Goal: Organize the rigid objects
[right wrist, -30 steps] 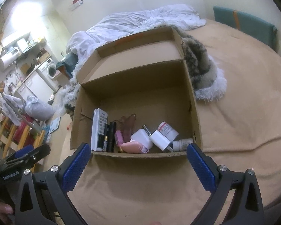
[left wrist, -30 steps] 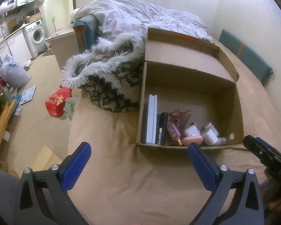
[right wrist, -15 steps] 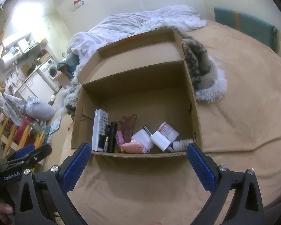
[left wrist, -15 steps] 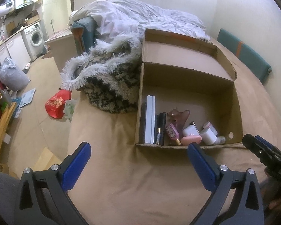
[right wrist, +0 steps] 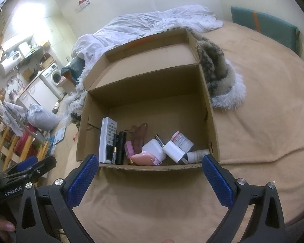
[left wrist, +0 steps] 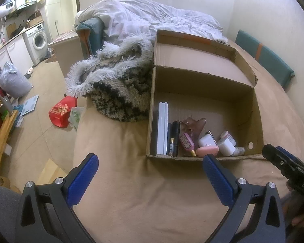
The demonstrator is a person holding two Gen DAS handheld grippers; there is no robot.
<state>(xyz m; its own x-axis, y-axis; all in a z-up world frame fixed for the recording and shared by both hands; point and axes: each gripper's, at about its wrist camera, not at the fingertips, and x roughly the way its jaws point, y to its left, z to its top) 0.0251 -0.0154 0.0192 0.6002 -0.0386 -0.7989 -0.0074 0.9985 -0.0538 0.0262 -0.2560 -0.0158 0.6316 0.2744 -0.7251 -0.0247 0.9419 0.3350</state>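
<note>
An open cardboard box [left wrist: 255, 109] [right wrist: 210, 109] lies on the tan bed cover. Along its near wall sit a white remote [right wrist: 107, 141] [left wrist: 162, 129], a black flashlight [right wrist: 121, 147] [left wrist: 175, 133], a pink bottle [left wrist: 186, 143], a pink case [right wrist: 145, 159] [left wrist: 207, 150], a brownish scraper [left wrist: 194, 124] and white pill bottles [right wrist: 181, 140] [left wrist: 226, 145]. My left gripper [left wrist: 150, 170] hovers open before the box's near left corner. My right gripper [right wrist: 148, 169] hangs open over the near wall. Neither holds anything.
A furry patterned blanket [left wrist: 119, 85] [right wrist: 218, 75] lies against the box's far side, a white duvet [left wrist: 152, 18] behind it. A teal cushion [left wrist: 265, 60] leans at the wall. Off the bed's left edge: red bag [left wrist: 60, 111], wooden rack [left wrist: 0, 129], washing machine [left wrist: 37, 39].
Both views have drawn back slightly from the box, so it sits a little farther away. The grippers stay open and the objects in the box have not moved.
</note>
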